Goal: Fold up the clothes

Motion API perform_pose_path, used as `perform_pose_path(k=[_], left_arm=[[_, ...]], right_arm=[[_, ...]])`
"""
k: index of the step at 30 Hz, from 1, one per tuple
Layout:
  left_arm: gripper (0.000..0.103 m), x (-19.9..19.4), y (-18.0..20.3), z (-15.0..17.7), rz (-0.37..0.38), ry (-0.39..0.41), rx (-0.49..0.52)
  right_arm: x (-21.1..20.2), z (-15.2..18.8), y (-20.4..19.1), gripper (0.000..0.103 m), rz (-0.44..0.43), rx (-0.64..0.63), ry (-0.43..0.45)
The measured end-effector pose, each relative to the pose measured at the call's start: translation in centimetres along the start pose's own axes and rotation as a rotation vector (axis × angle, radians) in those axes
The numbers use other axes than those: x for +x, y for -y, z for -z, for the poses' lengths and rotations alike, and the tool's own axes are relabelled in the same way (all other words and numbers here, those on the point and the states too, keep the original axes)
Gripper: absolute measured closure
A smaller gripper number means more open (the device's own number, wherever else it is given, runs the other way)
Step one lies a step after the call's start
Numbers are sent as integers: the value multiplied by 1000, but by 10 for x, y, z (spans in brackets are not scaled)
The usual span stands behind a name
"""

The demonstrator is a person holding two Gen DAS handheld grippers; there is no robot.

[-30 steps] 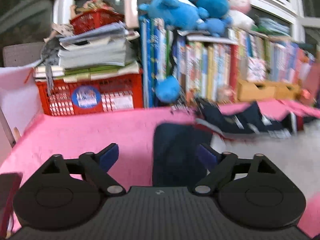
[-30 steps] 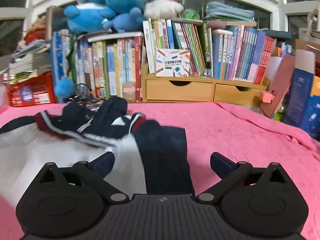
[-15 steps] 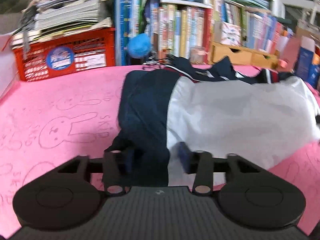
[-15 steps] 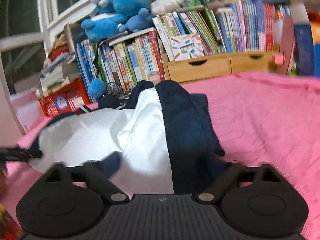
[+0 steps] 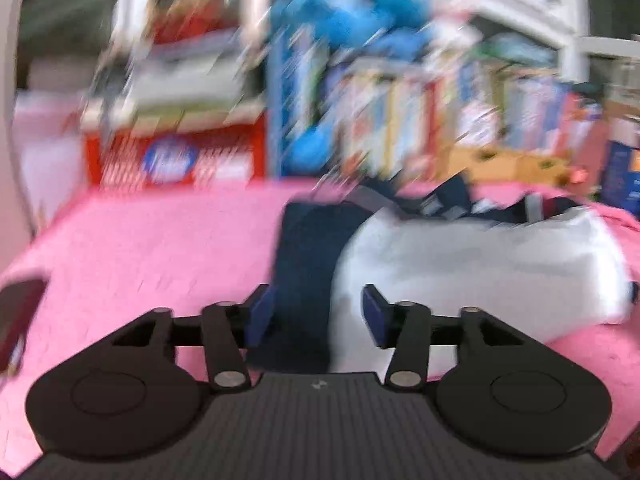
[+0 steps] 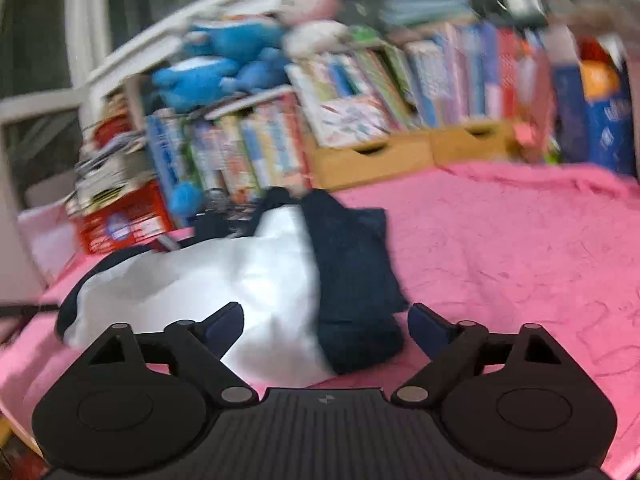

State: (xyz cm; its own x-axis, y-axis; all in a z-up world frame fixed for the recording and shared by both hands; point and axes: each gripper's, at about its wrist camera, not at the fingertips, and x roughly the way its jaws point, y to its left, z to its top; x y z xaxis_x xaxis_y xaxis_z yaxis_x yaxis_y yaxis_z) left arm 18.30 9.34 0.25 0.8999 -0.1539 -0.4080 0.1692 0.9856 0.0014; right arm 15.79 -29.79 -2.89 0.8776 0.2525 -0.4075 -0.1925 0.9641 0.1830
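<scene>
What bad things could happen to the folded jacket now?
Both the left gripper and the right gripper are open right at the near edge of the jacket. A finger could snag the cloth and pull the fold apart. The white part looks puffy, so it may spring open. Both views are blurred from fast motion, so a quick swing might shove the jacket across the pink blanket.

Open pink blanket (image 6: 520, 248) lies free right of the white-and-navy garment (image 6: 256, 280), and more to its left. Along the back, a row of books (image 6: 440, 80), a wooden drawer box (image 6: 372, 160) and a red crate (image 5: 176, 156) block passage.
</scene>
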Motion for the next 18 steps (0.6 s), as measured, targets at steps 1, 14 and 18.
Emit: perform_pose_path(k=[1,14,18], left_arm=[[30,-1,19,0,3,23,61],[21,62,10,26,-417,-159,293],[21,57,3,26,-481,-150,319]], right_arm=[[-3,2,-9,17,6,-36,11],[30,14,-40,41,126,-239,-76],[0,5,15,43,296,-101,-24]])
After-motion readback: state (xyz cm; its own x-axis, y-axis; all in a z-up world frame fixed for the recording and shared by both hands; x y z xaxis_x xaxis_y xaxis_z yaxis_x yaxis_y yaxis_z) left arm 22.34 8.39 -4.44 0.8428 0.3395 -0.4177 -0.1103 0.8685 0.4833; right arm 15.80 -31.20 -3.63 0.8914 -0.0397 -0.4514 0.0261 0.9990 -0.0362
